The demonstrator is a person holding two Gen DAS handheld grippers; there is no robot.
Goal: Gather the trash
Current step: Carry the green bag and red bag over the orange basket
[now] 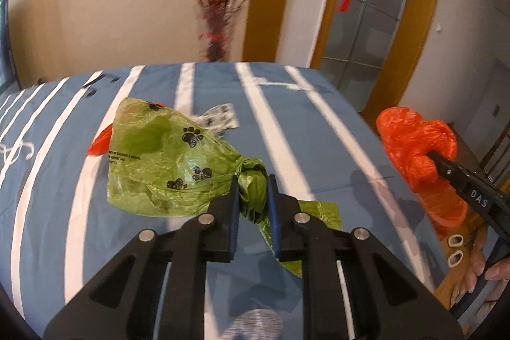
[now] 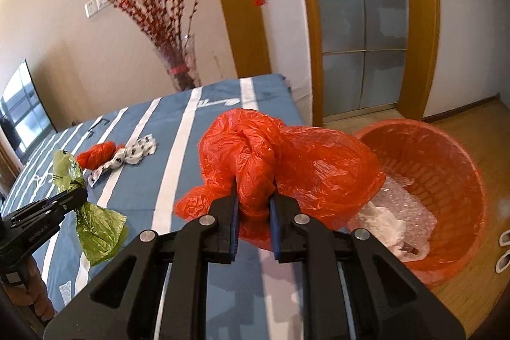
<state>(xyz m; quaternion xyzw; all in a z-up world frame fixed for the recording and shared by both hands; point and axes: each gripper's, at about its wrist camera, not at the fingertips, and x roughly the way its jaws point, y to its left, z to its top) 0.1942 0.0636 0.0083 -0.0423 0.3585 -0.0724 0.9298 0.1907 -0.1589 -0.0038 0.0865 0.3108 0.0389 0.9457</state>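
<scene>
Right now the left gripper [image 1: 253,180] pinches the knotted neck of a crinkly green bag [image 1: 165,155] with black paw prints; the bag lies at its 11 o'clock on the blue striped cloth [image 1: 302,129]. The right gripper [image 2: 254,184] squeezes a shiny, crumpled orange bag [image 2: 287,161] bunched at its 12 o'clock. At its 2 o'clock sits a round orange basket [image 2: 446,168] with bubbly clear wrap [image 2: 398,206] inside.
</scene>
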